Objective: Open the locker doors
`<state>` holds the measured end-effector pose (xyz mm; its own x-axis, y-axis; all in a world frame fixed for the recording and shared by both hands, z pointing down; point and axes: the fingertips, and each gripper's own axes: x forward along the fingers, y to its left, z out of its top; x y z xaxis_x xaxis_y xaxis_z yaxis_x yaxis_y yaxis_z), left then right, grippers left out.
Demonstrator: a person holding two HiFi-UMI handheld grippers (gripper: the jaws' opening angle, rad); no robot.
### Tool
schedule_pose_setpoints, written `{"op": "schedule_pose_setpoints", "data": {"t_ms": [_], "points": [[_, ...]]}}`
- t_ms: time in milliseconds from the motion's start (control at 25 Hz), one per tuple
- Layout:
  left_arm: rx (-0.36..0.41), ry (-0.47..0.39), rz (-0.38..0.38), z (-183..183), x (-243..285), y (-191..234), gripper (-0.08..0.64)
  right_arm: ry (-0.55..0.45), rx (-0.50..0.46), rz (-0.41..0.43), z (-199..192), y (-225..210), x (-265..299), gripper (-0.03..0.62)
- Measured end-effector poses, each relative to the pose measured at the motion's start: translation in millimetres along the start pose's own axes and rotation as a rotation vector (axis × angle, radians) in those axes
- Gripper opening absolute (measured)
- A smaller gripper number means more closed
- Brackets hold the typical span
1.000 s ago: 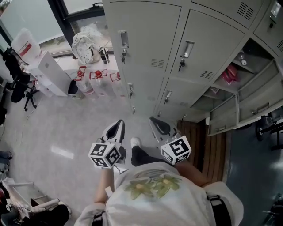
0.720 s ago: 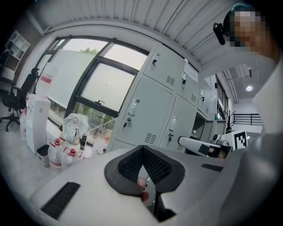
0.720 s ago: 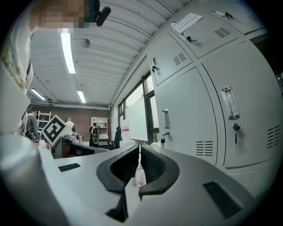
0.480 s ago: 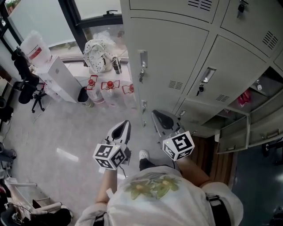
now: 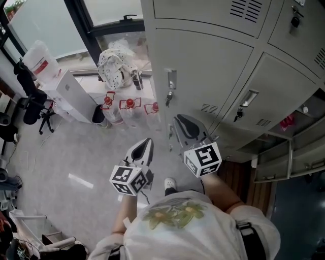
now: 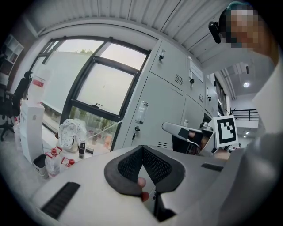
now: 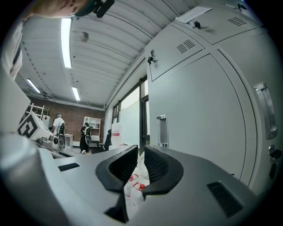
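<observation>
A few lower lockers (image 5: pixel 277 163) at right hang open, while the tall grey metal locker doors (image 5: pixel 203 66) upper centre are shut, unhandled; left gripper (image 5: pixel 144 146) and right gripper (image 5: pixel 182 123) are clenched, empty, near them.

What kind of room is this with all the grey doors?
Probably a locker area in a workplace or lab. A wall of grey metal lockers with keyed doors stands beside a big window, and an office chair and red-capped bottles sit on the floor.
</observation>
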<state>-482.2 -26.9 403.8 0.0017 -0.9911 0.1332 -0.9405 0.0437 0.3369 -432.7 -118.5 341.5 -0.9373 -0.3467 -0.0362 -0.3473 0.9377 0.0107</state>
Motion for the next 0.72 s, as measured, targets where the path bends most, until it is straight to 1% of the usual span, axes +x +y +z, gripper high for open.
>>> {"op": "schedule_pose_setpoints", "data": {"t_ms": [80,160,320,520,720], "points": [[0.0,0.004,0.0,2,5,7,0.029,-0.004,-0.001,-0.009,3,-5,12,0.054],[0.001,0.007,-0.002,5,9,12,0.029,-0.004,0.004,-0.01,4,-9,23,0.093],[0.011,0.008,-0.016,10,19,21,0.029,-0.009,0.006,-0.025,7,-16,42,0.119],[0.015,-0.002,-0.022,15,28,30,0.029,-0.017,-0.003,-0.045,14,-24,65,0.138],[0.014,-0.002,-0.023,20,34,41,0.029,-0.01,-0.015,-0.053,19,-29,85,0.143]]}}
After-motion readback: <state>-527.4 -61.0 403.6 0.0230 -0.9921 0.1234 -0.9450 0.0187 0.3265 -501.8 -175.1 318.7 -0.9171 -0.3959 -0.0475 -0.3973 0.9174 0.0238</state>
